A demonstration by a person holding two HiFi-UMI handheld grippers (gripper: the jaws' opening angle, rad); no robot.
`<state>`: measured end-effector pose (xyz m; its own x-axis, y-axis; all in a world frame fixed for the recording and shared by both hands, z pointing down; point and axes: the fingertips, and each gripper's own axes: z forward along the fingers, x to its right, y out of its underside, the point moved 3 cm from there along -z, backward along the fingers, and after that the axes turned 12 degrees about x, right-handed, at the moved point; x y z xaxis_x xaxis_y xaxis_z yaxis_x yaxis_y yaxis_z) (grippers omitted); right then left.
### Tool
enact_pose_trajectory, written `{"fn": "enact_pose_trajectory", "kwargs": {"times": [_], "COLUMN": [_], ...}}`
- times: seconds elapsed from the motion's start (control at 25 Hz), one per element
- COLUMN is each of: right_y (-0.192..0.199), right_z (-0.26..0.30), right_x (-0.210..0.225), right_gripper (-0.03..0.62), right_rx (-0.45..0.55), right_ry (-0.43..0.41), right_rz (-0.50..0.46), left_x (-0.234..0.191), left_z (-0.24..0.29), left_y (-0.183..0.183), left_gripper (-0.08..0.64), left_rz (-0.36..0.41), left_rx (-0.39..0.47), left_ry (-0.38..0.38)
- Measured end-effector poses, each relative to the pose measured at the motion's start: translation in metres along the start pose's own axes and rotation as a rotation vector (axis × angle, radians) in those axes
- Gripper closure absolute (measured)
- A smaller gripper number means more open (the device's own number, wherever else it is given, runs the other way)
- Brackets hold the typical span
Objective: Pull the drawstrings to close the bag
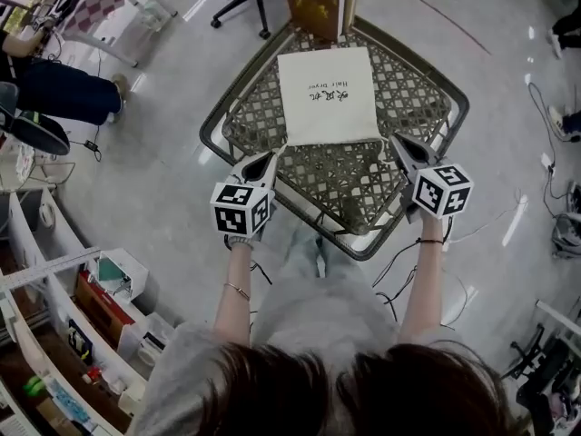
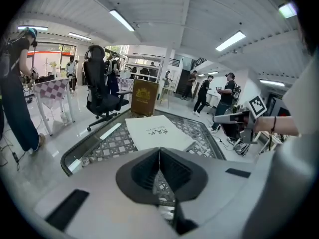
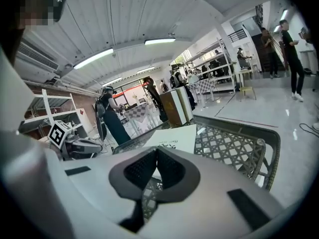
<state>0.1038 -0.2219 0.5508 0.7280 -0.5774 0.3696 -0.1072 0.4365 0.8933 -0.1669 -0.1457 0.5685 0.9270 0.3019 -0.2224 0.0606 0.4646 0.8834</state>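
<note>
- One white bag (image 1: 327, 94) lies flat mid-table (image 1: 211, 114), print up.
- Two grippers: left gripper (image 1: 271, 155) and right gripper (image 1: 396, 142), jaws clenched together, empty, each just beside a near bag corner.
- One brown box (image 1: 313, 7) at the far edge.

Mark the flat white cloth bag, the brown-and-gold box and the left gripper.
flat white cloth bag (image 1: 327, 107): head view, middle of its face.
brown-and-gold box (image 1: 313, 9): head view, its brown front.
left gripper (image 1: 271, 156): head view, between its fingertips.
</note>
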Motion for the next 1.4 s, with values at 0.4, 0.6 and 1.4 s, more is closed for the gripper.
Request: {"fn": "enact_pose_trajectory", "kwargs": {"times": [0.4,0.6,1.4], "right_y": [0.04,0.058,0.108], "right_z": [0.023,0.03,0.045], "right_x": [0.031,0.04,0.069], "right_gripper": [0.569,0.568,0.384], "right_rx": [-0.128,-0.209,-0.468], "right_ry": [0.078,0.103,0.013], "right_rz": [-0.028,-0.11,-0.258], "left_x": [-0.013,-0.02,-0.036], "left_z": [0.033,0.041,0.077], "left_y": [0.032,0.043,0.085], "left_gripper": [0.534,0.534,0.435], "left_rz": [0.004,0.012,0.135], "left_rx": [-0.109,-0.153,-0.31], "left_ry": [0.05,0.058,0.099]}}
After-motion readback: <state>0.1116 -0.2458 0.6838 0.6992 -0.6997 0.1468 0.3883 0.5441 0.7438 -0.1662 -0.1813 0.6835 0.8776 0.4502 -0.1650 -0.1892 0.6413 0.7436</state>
